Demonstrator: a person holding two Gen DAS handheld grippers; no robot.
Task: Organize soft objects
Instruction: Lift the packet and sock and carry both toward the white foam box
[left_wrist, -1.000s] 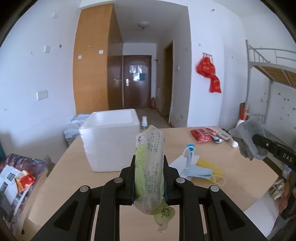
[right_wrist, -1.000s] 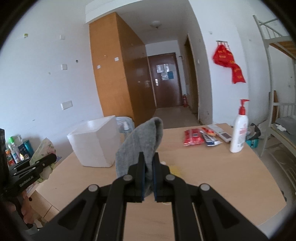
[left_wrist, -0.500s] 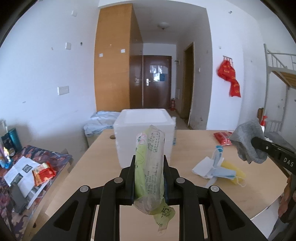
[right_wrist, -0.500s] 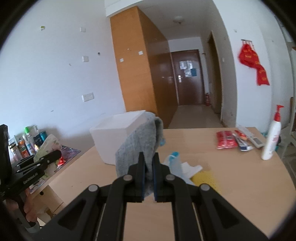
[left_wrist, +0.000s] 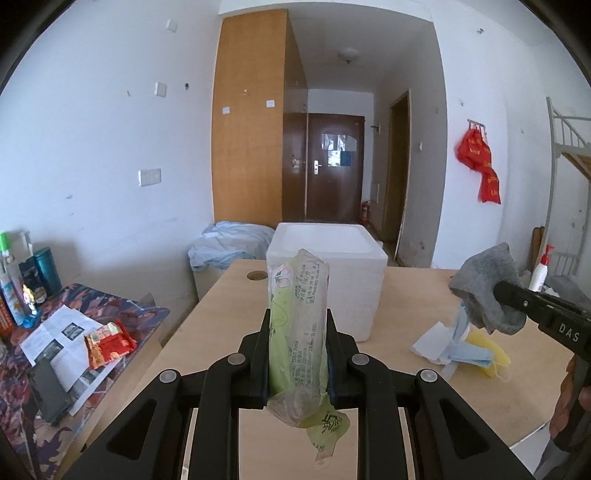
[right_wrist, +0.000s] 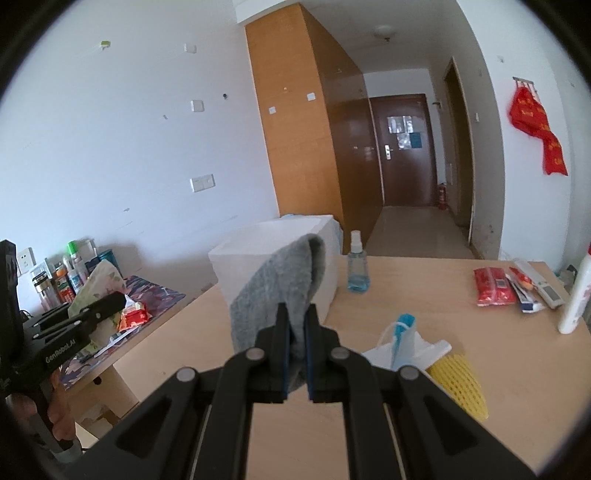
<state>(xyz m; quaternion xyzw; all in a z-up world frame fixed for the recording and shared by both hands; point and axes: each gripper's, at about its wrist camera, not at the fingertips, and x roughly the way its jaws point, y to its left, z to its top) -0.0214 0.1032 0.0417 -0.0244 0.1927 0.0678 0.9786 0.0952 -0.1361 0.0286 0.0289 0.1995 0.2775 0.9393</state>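
Note:
My left gripper (left_wrist: 297, 314) is shut on a green tissue pack (left_wrist: 298, 317), held upright above the wooden table (left_wrist: 406, 369), in front of the white foam box (left_wrist: 327, 280). My right gripper (right_wrist: 296, 314) is shut on a grey sock (right_wrist: 277, 291), held above the table, right of the box (right_wrist: 273, 258). In the left wrist view the sock (left_wrist: 485, 291) hangs at the right. In the right wrist view the tissue pack (right_wrist: 99, 284) shows at the far left. A blue face mask (right_wrist: 402, 336), white tissue (right_wrist: 428, 350) and yellow foam net (right_wrist: 460, 384) lie on the table.
A spray bottle (right_wrist: 357, 267) stands beside the box. Red packets (right_wrist: 493, 286), a thermometer and a lotion bottle (right_wrist: 576, 295) sit at the far right. A low side table (left_wrist: 74, 332) with papers and bottles stands left.
Both grippers have swung left while holding their objects, so the foam box now sits more centrally ahead of each. Both grips are unchanged.

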